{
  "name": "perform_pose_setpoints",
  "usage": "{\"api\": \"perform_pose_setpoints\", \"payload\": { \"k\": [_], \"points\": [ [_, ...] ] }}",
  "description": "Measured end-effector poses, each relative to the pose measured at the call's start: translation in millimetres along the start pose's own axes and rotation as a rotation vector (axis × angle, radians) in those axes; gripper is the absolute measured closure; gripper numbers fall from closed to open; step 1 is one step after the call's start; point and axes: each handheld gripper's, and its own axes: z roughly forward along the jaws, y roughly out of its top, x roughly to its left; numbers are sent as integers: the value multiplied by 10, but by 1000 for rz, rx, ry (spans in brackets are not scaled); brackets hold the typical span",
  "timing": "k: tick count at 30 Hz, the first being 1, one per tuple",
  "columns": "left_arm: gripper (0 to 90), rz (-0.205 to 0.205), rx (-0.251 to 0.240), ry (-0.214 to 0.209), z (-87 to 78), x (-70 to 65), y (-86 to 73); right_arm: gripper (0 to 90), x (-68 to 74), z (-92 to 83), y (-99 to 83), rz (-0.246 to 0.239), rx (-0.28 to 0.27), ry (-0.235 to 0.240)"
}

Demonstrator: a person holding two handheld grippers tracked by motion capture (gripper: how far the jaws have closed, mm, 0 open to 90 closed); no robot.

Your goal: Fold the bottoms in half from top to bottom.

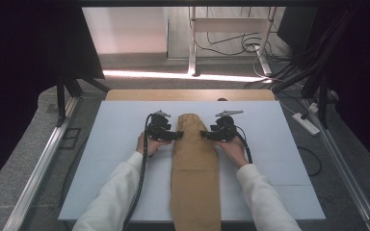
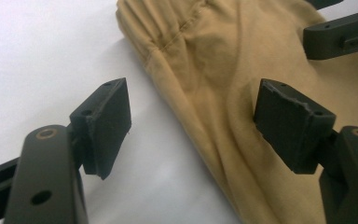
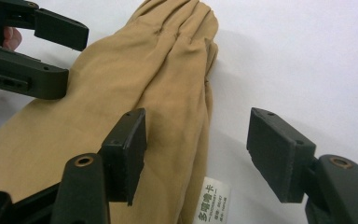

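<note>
Both spread, empty tongs, left and right, are being aligned on the folded tan trousers' opposite edges for an even pinch.

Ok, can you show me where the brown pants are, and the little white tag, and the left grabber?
brown pants (image 1: 195,163), high view, on the middle of the folded cloth.
white tag (image 3: 211,205), right gripper view, on the printed label at the cloth's edge.
left grabber (image 1: 177,135), high view, at its jaw tips by the cloth's edge.
</note>
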Motion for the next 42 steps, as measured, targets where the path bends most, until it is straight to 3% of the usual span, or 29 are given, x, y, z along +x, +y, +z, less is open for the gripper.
{"api": "perform_pose_setpoints", "payload": {
  "k": [4, 18, 23, 32, 36, 39, 42],
  "points": [
    [269, -10, 16, 5, 13, 35, -21, 387, 27, 40, 0, -37, 35, -20],
    [274, -10, 67, -8, 111, 47, -50, 398, 24, 123, -35, -31, 78, 16],
    [291, -18, 59, -21, 114, 52, -57, 399, 23, 127, -32, -30, 81, 21],
    [562, -9, 70, -97, 146, -15, -59, 448, 72, 169, -18, -31, 87, 65],
    [684, -10, 77, -120, 147, -10, -73, 586, 108, 180, -11, -63, 102, 79],
    [767, -10, 81, -139, 146, 3, -84, 723, 66, 169, -16, -55, 106, 93],
    [819, -6, 73, -145, 139, 4, -91, 787, 44, 166, -27, -54, 104, 120]
  ]
}}
